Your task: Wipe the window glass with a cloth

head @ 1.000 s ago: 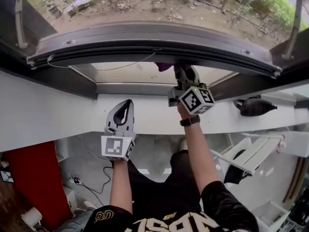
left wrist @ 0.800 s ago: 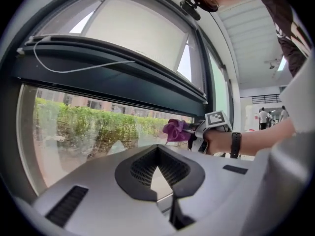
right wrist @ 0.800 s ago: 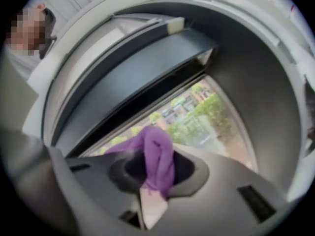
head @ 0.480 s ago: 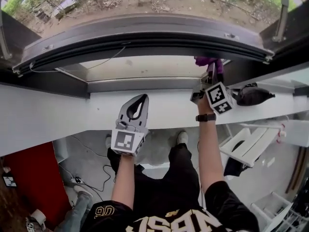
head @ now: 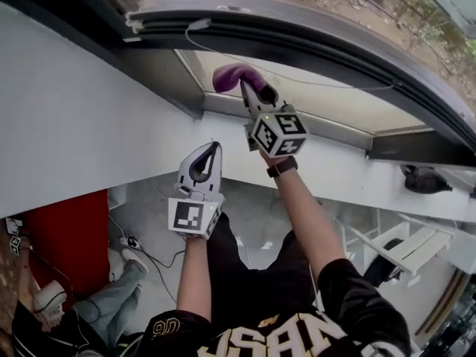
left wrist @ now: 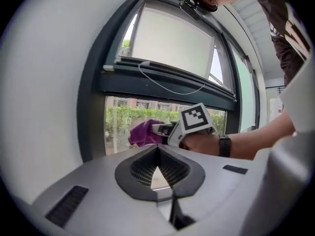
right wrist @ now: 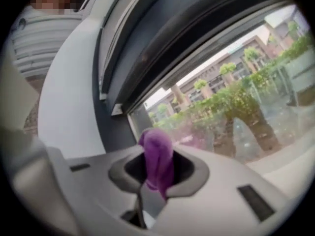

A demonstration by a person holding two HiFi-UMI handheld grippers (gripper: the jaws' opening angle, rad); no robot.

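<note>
Since half a second ago the purple cloth [head: 229, 75] has travelled along the window glass [head: 335, 101] from the right-hand end of the pane to its left-hand end, and the right gripper [head: 245, 88] has gone with it. The cloth now sits at the lower left corner of the pane, just beside the dark window frame [head: 172, 71]; it appears pressed to the glass, though actual contact cannot be confirmed. The right gripper's fingers are pinching a folded bunch of the cloth, which stands up between them and droops over their tips. The left gripper [head: 214, 149] is held back from the window over the white ledge [head: 349, 175], well apart from the cloth, its fingers pressed together with nothing between them. A thin white cord [head: 297, 76] loops along the frame above the pane. Hazards from this position: the grip takes in only one fold, so dragging the cloth against the corner of the frame could pull it free. If the bunch thins or slips back, the hard fingers could meet the glass and scratch it. A stroke carried too high could catch the cord. The corner itself is the area most likely to be missed.
</note>
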